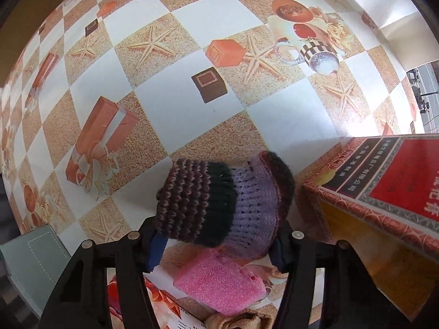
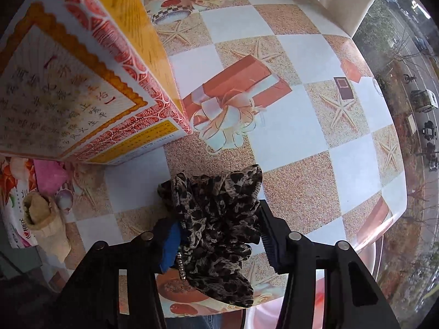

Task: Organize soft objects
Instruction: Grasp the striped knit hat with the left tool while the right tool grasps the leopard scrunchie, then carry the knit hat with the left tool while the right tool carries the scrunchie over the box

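Gripping: left hand-held gripper (image 1: 219, 240) pinching knit piece (image 1: 219, 203); right hand-held gripper (image 2: 219, 235) pinching leopard scrunchie (image 2: 214, 219).
Lifting: keep squeeze gentle, rise straight, clear box (image 1: 384, 192) alongside.

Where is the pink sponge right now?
Left wrist view, bottom centre: the pink sponge lies on the table under the knitted piece, left of the red-and-yellow box.

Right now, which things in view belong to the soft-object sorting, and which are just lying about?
Part of the job:
- knitted piece, in the left tongs
- leopard-print scrunchie, in the right tongs
- pink sponge
- beige rolled cloth

Just lying about:
- red-and-yellow box
- patterned tablecloth
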Available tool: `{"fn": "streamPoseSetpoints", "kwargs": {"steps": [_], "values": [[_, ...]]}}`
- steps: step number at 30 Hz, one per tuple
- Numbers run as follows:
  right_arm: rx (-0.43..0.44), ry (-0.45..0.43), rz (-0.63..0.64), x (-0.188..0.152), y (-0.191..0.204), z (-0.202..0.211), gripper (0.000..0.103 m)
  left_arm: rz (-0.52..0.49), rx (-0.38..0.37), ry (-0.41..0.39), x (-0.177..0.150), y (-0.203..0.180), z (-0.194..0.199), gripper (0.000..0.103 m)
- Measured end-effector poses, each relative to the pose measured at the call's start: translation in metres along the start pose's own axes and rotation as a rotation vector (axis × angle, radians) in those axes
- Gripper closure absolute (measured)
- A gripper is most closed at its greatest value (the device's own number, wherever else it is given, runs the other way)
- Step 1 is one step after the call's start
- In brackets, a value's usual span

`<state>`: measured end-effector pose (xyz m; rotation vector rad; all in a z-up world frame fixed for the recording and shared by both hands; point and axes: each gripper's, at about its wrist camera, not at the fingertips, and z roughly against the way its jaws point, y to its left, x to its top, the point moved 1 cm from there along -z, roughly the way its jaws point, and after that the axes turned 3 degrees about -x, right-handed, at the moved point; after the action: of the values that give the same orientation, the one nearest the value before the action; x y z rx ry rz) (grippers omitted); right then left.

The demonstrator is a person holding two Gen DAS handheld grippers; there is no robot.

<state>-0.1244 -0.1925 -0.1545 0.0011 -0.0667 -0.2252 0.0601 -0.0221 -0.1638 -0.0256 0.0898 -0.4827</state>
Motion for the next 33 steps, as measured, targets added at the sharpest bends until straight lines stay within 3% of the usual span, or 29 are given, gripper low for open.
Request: {"fn": "streamPoseSetpoints", "kwargs": {"steps": [3, 9, 15, 20, 23, 28, 33], "values": [[0.047, 0.018, -0.024, 0.013, -0.002, 0.003, 0.072, 0.006, -0.009, -0.031, 0.0, 0.0, 0.009, 0.044], [0.091, -0.054, -0.114, 0.041, -0.044, 0.04, 0.072, 0.02, 0.004, -0.111, -0.01, 0.005, 0.045, 0.044], [0.091, -0.15, -0.107, 0.103, -0.053, 0.089, 0.072, 0.056, 0.022, -0.186, -0.017, 0.015, 0.085, 0.044], [0.129, -0.216, -0.036, 0.153, -0.02, 0.132, 0.072, 0.113, 0.028, -0.246, -0.04, 0.029, 0.115, 0.044], [0.165, -0.243, 0.026, 0.163, 0.012, 0.151, 0.072, 0.162, 0.022, -0.273, -0.055, 0.037, 0.127, 0.044], [0.22, -0.258, 0.15, 0.158, 0.069, 0.176, 0.072, 0.232, 0.024, -0.302, -0.094, 0.054, 0.142, 0.044], [0.278, -0.216, 0.238, 0.13, 0.121, 0.186, 0.072, 0.271, 0.046, -0.337, -0.139, 0.07, 0.153, 0.044]]}}
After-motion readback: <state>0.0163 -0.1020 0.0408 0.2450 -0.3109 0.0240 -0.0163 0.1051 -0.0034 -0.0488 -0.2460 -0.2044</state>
